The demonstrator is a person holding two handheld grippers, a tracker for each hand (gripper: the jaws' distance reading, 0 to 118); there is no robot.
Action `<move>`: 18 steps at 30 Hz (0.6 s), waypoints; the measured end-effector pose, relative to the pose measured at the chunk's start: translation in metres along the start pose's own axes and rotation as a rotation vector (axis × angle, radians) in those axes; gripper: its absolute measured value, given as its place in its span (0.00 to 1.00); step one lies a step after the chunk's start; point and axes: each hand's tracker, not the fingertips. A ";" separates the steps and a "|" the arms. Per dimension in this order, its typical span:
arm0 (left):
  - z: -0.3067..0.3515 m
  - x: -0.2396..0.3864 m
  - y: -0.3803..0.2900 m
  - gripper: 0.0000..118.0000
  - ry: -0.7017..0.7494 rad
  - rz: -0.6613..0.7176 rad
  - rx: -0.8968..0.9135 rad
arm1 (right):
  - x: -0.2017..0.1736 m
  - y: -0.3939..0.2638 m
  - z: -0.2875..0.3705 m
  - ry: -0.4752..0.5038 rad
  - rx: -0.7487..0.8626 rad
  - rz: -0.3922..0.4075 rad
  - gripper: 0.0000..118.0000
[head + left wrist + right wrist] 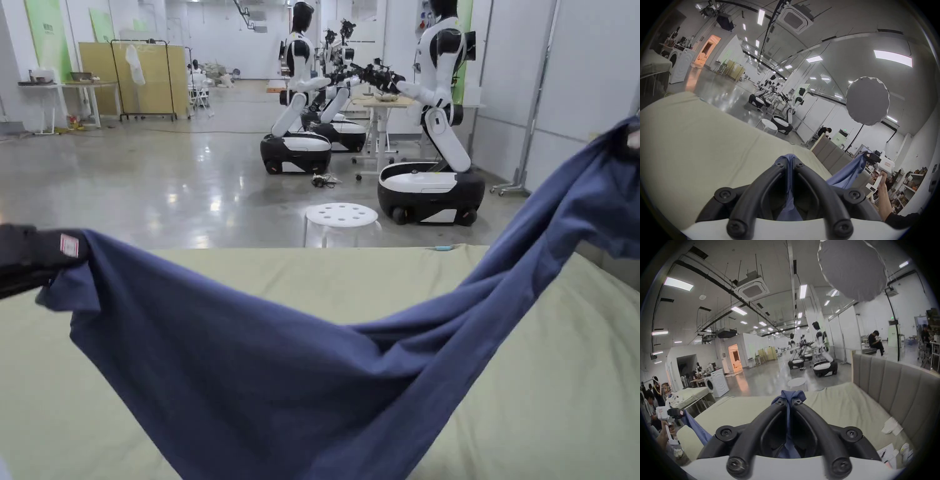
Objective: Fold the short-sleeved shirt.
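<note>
Blue short-sleeved shirt stretched in the air over the pale green bed, left gripper clamped on one bunched edge, right gripper clamped on the other, middle sagging low, white stool beyond.

— What is the shirt made of?
— Soft matt blue cloth, creased. The bed has a matt pale green cloth sheet.
— And the left claw?
— Matt black plastic, smooth, as the right claw. The floor is glossy.
</note>
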 end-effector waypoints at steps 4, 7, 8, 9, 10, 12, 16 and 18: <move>-0.052 -0.005 0.052 0.05 0.022 -0.019 0.040 | 0.009 0.041 -0.051 -0.105 0.010 0.007 0.06; -0.088 0.003 0.086 0.05 0.076 -0.054 0.101 | 0.013 0.068 -0.085 -0.175 0.056 -0.023 0.06; -0.100 0.009 0.098 0.05 0.083 -0.102 0.121 | 0.005 0.074 -0.096 -0.208 0.070 -0.031 0.06; -0.111 0.015 0.109 0.05 0.091 -0.146 0.134 | 0.004 0.082 -0.105 -0.224 0.086 -0.013 0.06; -0.121 0.021 0.120 0.05 0.106 -0.157 0.150 | 0.002 0.088 -0.114 -0.255 0.122 -0.021 0.06; -0.134 0.034 0.136 0.05 0.085 -0.163 0.187 | -0.011 0.096 -0.121 -0.278 0.170 -0.029 0.06; -0.141 0.057 0.152 0.05 0.123 -0.229 0.269 | -0.017 0.104 -0.131 -0.262 0.240 -0.050 0.06; -0.142 0.055 0.149 0.05 0.120 -0.247 0.278 | -0.019 0.094 -0.130 -0.245 0.257 -0.049 0.06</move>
